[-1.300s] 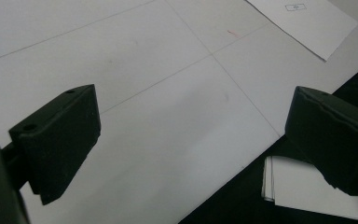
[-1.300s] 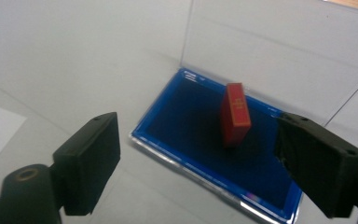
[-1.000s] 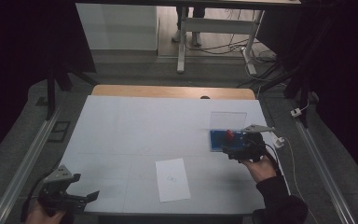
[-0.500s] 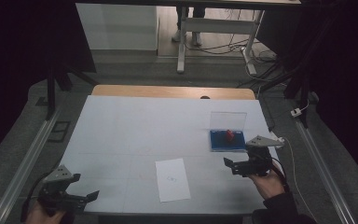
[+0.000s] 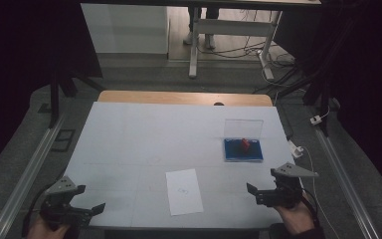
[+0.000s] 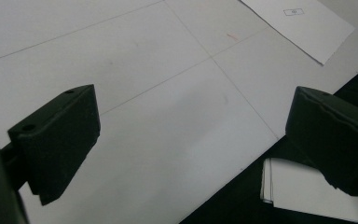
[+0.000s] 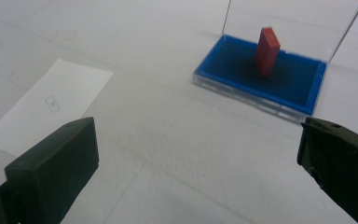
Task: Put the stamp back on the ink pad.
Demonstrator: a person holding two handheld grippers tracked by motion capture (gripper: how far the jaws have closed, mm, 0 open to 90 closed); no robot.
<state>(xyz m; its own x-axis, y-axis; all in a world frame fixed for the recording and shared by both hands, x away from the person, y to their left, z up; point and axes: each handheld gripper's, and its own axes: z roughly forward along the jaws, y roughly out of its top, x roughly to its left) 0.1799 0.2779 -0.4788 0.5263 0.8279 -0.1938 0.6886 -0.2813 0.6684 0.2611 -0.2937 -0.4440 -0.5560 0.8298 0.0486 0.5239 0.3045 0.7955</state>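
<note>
1. Right gripper (image 5: 267, 193) hangs over the near right corner of the table (image 5: 129, 129), jaws spread wide with nothing between them; in the right gripper view (image 7: 196, 172) only bare white table surface lies in the gap.

2. Left gripper (image 5: 82, 209) sits at the near left corner, also with its jaws apart and empty; the left gripper view (image 6: 191, 140) looks across the table edge, with a small stack of white sheets (image 6: 307, 193) lying below it.

3. Between the two grippers, near the front edge, lies a white paper slip (image 5: 184, 191) with a small printed mark, its long axis running away from the person. It is closer to the right gripper than to the left, though apart from both.

4. Farther back and slightly inward from the right gripper sits the blue tray (image 5: 243, 151), its clear lid standing upright along its far edge. Its long axis runs across the table.

5. On the tray's blue floor stands the red block (image 5: 245, 144), upright on end and leaning a little, free of any grip.

6. My reading: the right gripper is far nearer to the tray and block, which lie ahead of it and a little toward the table's middle; any next reach there would be forward, while the slip would call for a sideways move inward.
</note>
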